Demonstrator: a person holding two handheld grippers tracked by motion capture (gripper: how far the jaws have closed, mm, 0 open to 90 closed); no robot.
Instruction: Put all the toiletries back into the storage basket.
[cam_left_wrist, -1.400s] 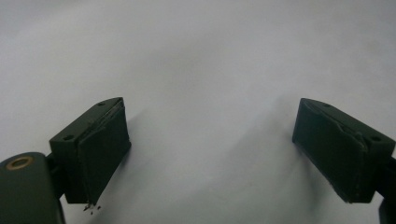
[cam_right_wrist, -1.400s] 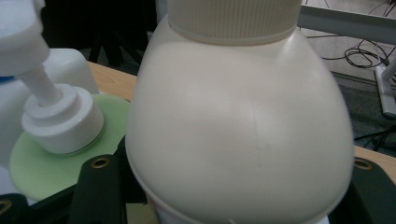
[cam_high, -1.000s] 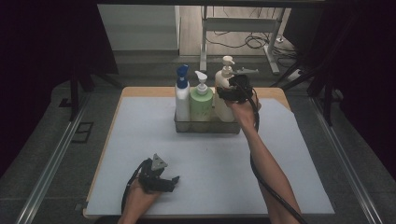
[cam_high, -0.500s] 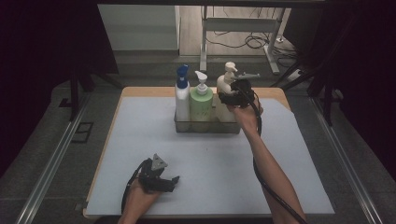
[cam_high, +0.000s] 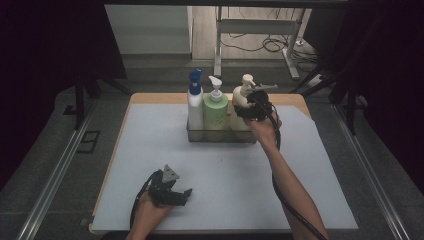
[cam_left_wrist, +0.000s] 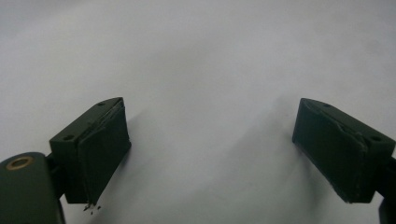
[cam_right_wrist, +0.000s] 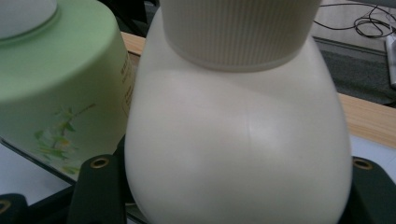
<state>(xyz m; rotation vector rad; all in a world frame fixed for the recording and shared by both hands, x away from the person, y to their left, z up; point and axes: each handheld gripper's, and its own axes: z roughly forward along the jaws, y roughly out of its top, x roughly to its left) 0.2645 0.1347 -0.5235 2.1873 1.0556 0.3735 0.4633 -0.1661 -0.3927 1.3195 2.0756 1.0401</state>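
Note:
A cream pump bottle (cam_high: 240, 107) stands at the right end of a clear tray (cam_high: 220, 136) on the far side of the mat. My right gripper (cam_high: 251, 109) is shut on its body from the right side. In the right gripper view the cream pump bottle (cam_right_wrist: 238, 154) sits between the two jaws of my right gripper (cam_right_wrist: 233, 196), with a green pump bottle (cam_right_wrist: 56, 88) close on its left. My left gripper (cam_high: 184, 196) rests on the mat near the front edge. Its jaws stand wide apart over bare mat, so my left gripper (cam_left_wrist: 210, 144) is open and holds nothing.
The green pump bottle (cam_high: 215, 112) and a white bottle with a blue cap (cam_high: 195, 102) stand in the same tray. A pale mat (cam_high: 225, 175) covers a wooden table (cam_high: 150, 98). Metal rails run along both sides, and cables lie on the floor beyond.
My right gripper and the cream bottle have shifted slightly toward the person's side, lower in the picture. The left gripper has stayed where it was.

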